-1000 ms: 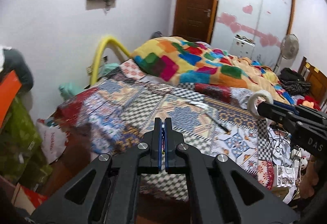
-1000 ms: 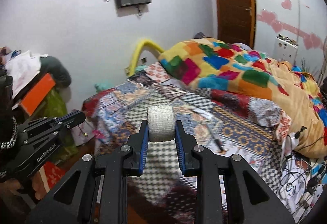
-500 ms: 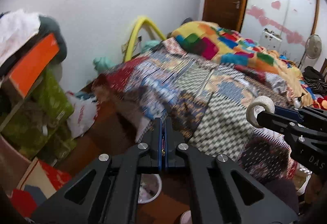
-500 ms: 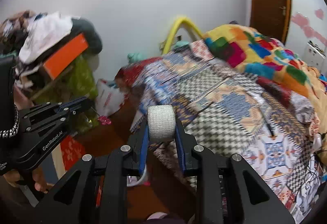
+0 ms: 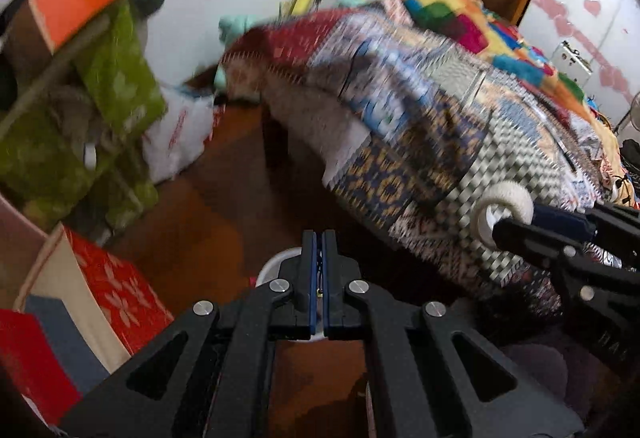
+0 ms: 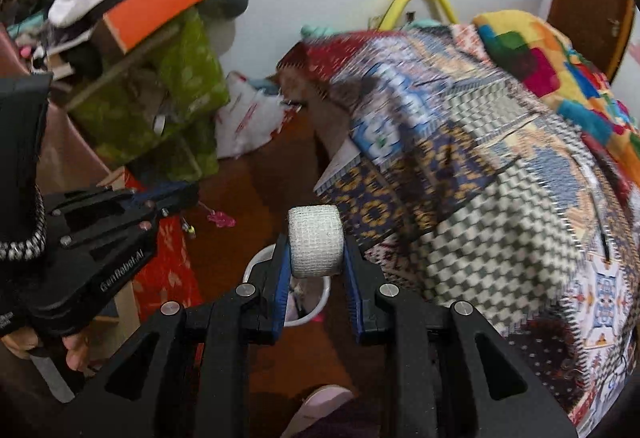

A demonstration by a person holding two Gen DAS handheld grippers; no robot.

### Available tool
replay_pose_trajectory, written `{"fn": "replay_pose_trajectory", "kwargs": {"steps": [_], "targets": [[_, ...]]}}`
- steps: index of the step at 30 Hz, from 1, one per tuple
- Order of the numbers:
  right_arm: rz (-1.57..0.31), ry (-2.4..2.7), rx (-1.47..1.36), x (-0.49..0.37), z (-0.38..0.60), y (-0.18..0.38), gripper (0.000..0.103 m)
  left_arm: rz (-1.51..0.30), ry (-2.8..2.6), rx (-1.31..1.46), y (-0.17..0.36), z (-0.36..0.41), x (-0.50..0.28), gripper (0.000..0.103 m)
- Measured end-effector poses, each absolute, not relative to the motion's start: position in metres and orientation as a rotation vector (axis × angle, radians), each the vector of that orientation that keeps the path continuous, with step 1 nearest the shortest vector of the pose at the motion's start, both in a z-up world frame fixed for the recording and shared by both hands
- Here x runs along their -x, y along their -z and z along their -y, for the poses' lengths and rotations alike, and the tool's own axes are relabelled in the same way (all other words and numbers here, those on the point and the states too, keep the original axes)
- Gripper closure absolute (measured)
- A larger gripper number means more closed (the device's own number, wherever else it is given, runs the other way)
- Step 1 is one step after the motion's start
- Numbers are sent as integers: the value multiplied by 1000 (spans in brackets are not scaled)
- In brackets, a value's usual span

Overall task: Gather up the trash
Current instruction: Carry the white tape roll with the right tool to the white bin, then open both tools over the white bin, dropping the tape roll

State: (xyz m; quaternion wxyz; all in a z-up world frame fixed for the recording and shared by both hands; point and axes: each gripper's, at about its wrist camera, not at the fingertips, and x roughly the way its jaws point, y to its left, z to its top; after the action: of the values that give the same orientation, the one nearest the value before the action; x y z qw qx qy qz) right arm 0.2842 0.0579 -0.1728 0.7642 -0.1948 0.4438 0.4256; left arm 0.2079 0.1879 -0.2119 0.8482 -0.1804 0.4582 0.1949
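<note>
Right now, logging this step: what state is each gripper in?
Left gripper: closed, holding nothing visible.
Right gripper: closed on the white tape roll.

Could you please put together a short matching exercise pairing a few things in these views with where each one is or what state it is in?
Things:
1. tape roll
2. white bin
3. left gripper
4. orange box

Places or states:
A. on top of the clutter pile
B. clamped between the right gripper's fingers
C. shut, with nothing visible in it
D. on the wooden floor beside the bed

Pairs: 1-B, 2-D, 3-C, 4-A
</note>
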Motion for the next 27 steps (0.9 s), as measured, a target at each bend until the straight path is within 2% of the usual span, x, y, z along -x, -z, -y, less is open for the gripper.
{"fn": "replay_pose_trajectory", "kwargs": {"steps": [11,21,24,26,27], "targets": [[-1133,-947,496,-282,-104,242,80,-1128,-377,503,287,-211,-203,103],[-1248,-985,482,-297,-126,270,80,-1194,-324,570,324,-220,-211,103],[-1258,-993,483,-298,-131,272,80,-1206,-325,566,325,-223,-214,99],[-1283,-1001,472,-301,-132,275,74,-1218,-330,566,326,-225,-217,92],[-1294,-1006,462,-303,-131,275,66,-1224,-335,565,326,-226,-217,86]]}}
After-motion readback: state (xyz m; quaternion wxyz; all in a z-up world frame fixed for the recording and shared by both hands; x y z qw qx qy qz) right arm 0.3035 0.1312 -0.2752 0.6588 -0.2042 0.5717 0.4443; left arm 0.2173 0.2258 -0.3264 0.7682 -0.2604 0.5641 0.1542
